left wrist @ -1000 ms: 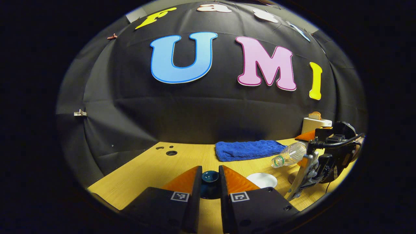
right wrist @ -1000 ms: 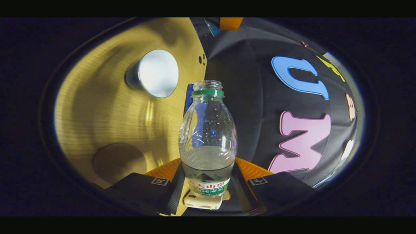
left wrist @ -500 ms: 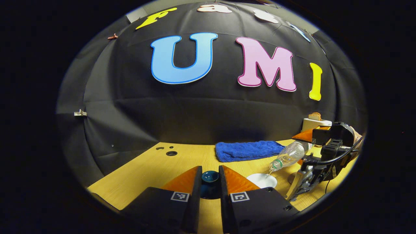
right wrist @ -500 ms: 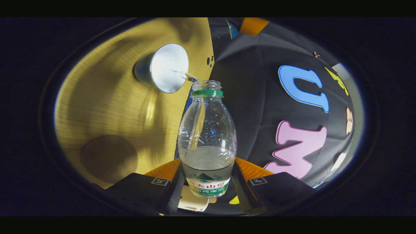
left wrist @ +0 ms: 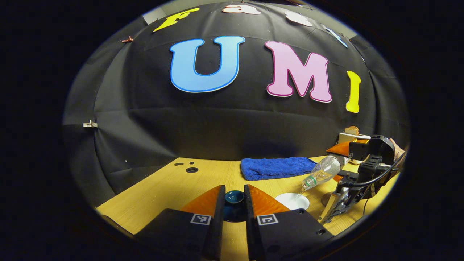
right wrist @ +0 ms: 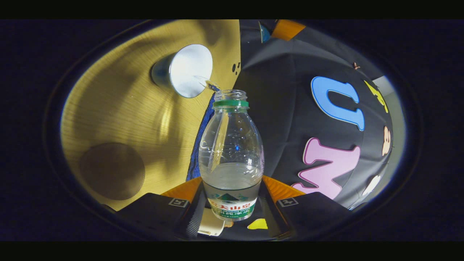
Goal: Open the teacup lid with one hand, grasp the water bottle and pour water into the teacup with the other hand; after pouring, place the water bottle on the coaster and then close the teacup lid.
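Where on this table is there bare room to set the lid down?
Bare wood lies left of the blue towel, back toward the table's holes. It is crowded on the right around the teacup, coaster and tilted bottle.

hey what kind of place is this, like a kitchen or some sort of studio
Most likely a staged recording booth, not a kitchen: a black cloth wall backs a bare wooden table with cable holes, set with a few props: a blue towel, a teacup and a water bottle.
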The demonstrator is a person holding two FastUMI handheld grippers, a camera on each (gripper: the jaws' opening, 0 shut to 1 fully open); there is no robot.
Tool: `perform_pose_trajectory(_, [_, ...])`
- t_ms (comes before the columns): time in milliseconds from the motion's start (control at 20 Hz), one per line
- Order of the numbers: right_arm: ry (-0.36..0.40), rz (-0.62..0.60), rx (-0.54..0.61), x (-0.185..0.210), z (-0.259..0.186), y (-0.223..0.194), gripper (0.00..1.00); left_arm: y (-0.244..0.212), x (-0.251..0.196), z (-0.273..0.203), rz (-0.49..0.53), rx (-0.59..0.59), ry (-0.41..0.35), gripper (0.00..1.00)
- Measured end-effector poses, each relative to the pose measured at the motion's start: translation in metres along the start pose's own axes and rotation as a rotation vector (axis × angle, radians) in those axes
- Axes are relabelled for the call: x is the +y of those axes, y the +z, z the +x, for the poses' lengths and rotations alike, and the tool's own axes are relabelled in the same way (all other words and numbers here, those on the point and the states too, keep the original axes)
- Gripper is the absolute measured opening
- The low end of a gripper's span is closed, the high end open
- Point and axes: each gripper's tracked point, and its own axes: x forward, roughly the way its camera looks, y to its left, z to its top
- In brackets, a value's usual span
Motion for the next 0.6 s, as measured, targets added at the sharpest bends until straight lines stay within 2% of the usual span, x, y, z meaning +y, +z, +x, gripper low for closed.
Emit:
perform_pose_trajectory(50, [-0.002, -0.005, -0.002, -0.0013, -0.0006, 0.0002, 0.73, -0.0001, 0.0006, -0.0003, -0.001, 0.000, 0.000, 0.31])
perform_pose_trajectory(100, [-0.004, -0.008, -0.002, -0.0021, -0.0008, 0.0006, 0.74, -0.0016, 0.0009, -0.0008, -0.002, 0.001, 0.000, 0.28])
perform_pose_trajectory(150, [-0.007, -0.013, -0.004, -0.0031, -0.0009, 0.0004, 0.73, -0.0011, 0.0013, -0.0014, -0.004, 0.001, -0.001, 0.31])
perform_pose_trajectory(400, [-0.029, -0.052, -0.019, -0.0085, 0.0007, 0.0042, 0.73, -0.0007, 0.0030, 0.0003, -0.002, -0.003, 0.001, 0.31])
perform_pose_trajectory(450, [-0.033, -0.060, -0.023, -0.0097, 0.0007, 0.0051, 0.76, -0.0002, 0.0031, 0.0001, -0.001, -0.004, 0.002, 0.31])
perform_pose_trajectory(500, [-0.034, -0.068, -0.028, -0.0098, 0.0011, 0.0061, 0.71, -0.0002, 0.0032, 0.0008, 0.001, -0.005, 0.000, 0.31])
perform_pose_trajectory(600, [-0.038, -0.087, -0.030, -0.0096, 0.0015, 0.0063, 0.73, -0.0005, 0.0035, 0.0006, 0.007, -0.007, 0.002, 0.31])
